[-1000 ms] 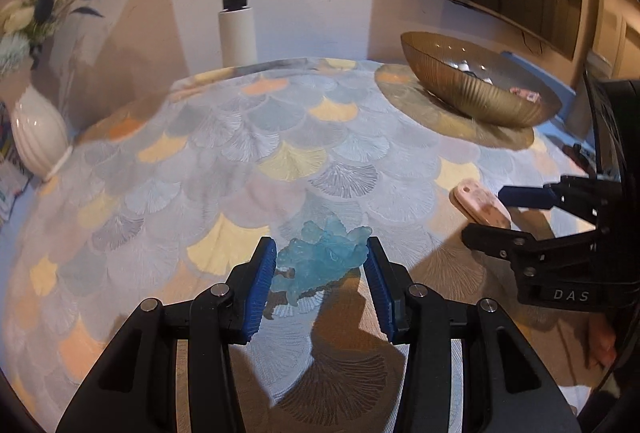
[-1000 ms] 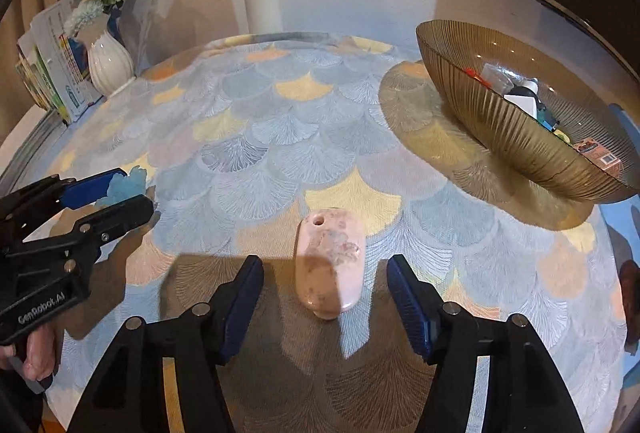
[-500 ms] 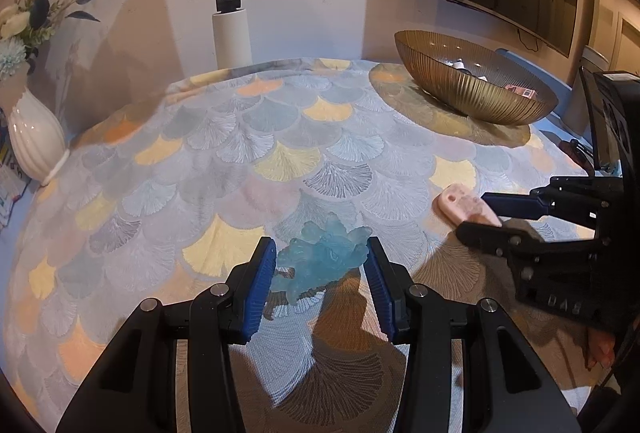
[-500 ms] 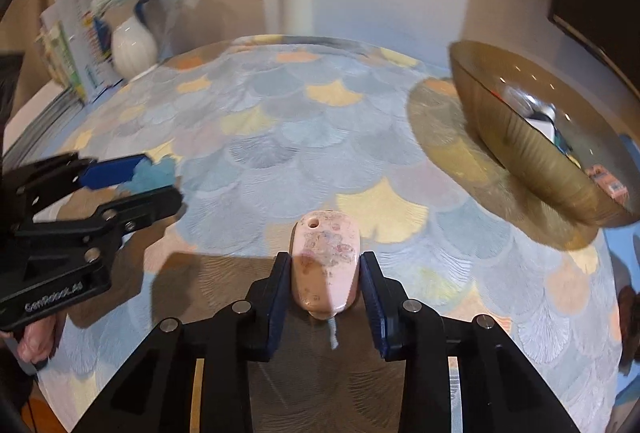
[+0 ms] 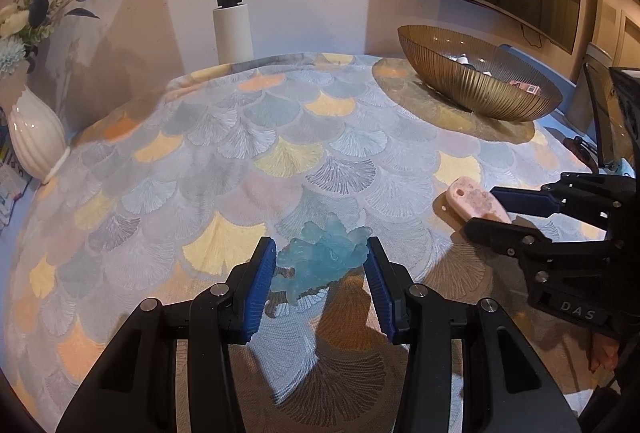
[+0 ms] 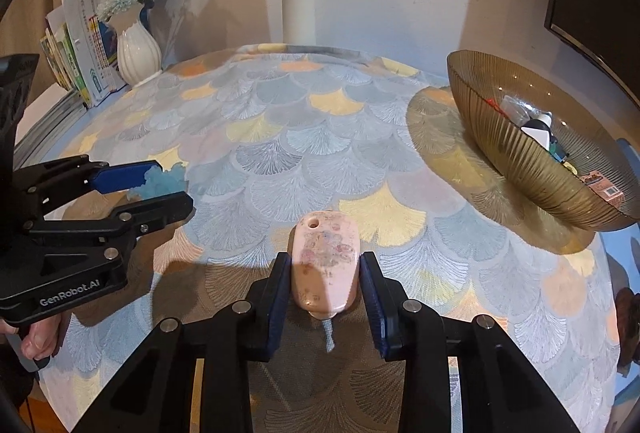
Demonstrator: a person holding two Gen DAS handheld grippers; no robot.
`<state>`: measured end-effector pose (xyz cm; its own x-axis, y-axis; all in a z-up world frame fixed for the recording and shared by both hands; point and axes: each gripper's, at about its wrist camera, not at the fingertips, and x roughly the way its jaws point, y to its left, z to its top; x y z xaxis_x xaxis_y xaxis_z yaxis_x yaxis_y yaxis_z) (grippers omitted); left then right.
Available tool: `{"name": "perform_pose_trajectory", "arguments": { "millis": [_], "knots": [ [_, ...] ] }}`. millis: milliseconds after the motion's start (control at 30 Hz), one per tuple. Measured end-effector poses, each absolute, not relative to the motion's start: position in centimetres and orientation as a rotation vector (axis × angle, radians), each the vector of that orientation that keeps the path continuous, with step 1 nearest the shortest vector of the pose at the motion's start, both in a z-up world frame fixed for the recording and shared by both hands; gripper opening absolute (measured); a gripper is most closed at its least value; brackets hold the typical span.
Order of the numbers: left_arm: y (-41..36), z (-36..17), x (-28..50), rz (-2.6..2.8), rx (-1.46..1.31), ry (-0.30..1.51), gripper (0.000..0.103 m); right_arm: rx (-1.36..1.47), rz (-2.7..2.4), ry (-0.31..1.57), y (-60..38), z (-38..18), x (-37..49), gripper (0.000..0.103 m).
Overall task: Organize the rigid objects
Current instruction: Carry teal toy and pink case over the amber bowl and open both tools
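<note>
Over the fan-patterned tablecloth (image 6: pixel 320 137) we clamp the pink oval piece (image 6: pixel 324 265) in our right gripper (image 6: pixel 325 283) and the translucent blue figurine (image 5: pixel 322 261) in our left gripper (image 5: pixel 320 273) (amber bowl (image 6: pixel 516 161) far right).

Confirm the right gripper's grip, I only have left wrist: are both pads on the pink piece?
Observer: Yes, right wrist shows the right gripper with one pad pressed on each long side of the pink piece.
Operator: Bowl contents?
Observer: The gold bowl holds something red and a clear cup beside a white bottle-like item.
Operator: Anything beside the vase?
Observer: A stack of leaflets stands on edge just left of the white vase.
</note>
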<state>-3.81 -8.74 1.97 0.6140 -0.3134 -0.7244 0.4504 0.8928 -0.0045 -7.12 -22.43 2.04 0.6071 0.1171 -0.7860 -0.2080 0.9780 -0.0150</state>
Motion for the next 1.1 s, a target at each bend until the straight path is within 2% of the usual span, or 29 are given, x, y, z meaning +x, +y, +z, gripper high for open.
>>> {"name": "perform_pose_trajectory", "arguments": {
  "millis": [267, 500, 867, 1100],
  "knots": [
    [-8.8, 2.1, -3.5, -0.407, 0.188, 0.804, 0.042, -0.092, 0.139, 0.820, -23.1, 3.4, -8.1, 0.034],
    [-9.5, 5.4, -3.4, -0.452, 0.097, 0.773, 0.042, 0.075, 0.143, 0.798, -27.1, 5.7, -8.8, 0.034],
    [-17.0, 11.9, -0.5, -0.628, 0.013, 0.676, 0.042, 0.179, -0.071, 0.570, -36.2, 15.6, -9.9, 0.034],
    [-23.2, 14.5, 2.9, -0.735, 0.025, 0.638, 0.042, 0.252, -0.270, 0.536, -41.7, 17.5, -7.8, 0.034]
  ]
}}
